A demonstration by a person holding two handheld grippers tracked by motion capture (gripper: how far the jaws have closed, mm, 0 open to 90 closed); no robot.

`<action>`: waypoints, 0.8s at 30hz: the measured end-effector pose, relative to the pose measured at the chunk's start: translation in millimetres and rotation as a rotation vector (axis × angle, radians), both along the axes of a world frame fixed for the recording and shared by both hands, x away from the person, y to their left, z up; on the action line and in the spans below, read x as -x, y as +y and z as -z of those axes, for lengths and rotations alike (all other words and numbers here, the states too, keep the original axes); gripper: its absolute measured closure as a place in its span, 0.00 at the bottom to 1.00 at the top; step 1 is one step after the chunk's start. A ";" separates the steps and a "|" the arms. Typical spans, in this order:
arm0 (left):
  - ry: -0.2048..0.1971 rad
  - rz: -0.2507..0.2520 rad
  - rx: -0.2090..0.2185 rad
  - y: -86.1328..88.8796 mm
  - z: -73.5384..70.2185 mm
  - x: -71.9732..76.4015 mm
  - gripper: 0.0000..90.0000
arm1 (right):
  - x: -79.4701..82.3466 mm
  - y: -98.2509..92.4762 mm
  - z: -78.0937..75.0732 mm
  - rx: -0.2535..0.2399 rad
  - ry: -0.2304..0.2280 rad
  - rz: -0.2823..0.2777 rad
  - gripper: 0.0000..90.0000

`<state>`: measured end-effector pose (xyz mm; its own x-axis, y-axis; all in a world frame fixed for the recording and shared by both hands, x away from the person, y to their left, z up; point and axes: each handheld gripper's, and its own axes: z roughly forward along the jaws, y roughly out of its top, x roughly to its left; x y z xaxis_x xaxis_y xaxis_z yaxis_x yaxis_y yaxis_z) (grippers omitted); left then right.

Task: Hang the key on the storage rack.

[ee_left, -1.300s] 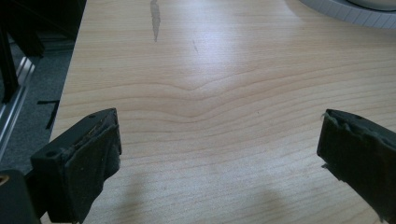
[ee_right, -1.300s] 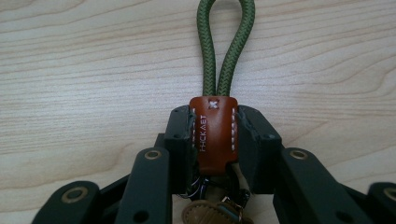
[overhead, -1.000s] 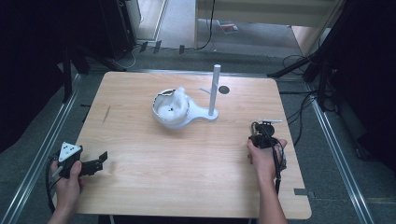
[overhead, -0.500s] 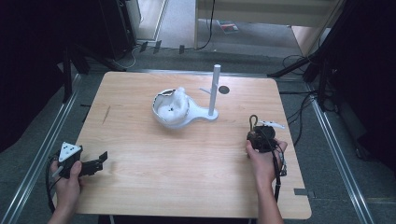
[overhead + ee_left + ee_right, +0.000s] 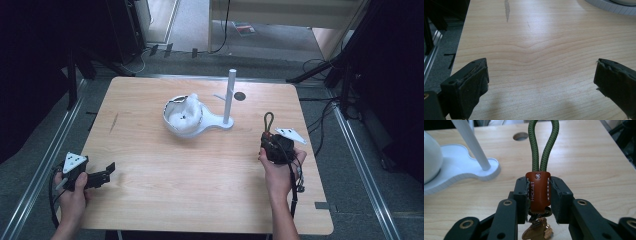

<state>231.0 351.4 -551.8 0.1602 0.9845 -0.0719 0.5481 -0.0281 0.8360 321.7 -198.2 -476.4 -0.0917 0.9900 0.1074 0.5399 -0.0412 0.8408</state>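
A keychain (image 5: pixel 537 191), a green rope loop (image 5: pixel 269 121) with a brown leather tab and brass keys hanging under it, is clamped in my right gripper (image 5: pixel 539 183). The jaws press on the tab from both sides, and the loop sticks out forward. My right gripper (image 5: pixel 272 141) is held above the table's right side, pointing toward a white stand (image 5: pixel 230 95) with an upright post (image 5: pixel 471 145) and a side peg. My left gripper (image 5: pixel 107 172) rests low at the front left, its jaws wide apart over bare wood (image 5: pixel 541 80).
A white bowl-like shell (image 5: pixel 182 116) sits on the stand's flat base (image 5: pixel 461 173) at the table's centre. Its ribbed rim (image 5: pixel 614 3) lies far ahead of the left jaws. A round hole (image 5: pixel 240 96) lies behind the post. Metal rails run along both table sides.
My right hand has risen and shifted slightly left and forward toward the stand, with the keychain still clamped. The left hand has stayed put.
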 end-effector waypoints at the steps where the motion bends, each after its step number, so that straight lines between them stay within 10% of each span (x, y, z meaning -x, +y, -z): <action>1: 0.000 0.000 0.000 0.0 0.0 0.0 0.00 | 1.1 1.7 -1.7 -0.001 -0.011 -0.003 0.78; 24: 0.000 0.001 0.001 0.2 0.0 0.0 0.00 | 14.1 31.5 -24.8 -0.016 -0.256 -0.101 0.77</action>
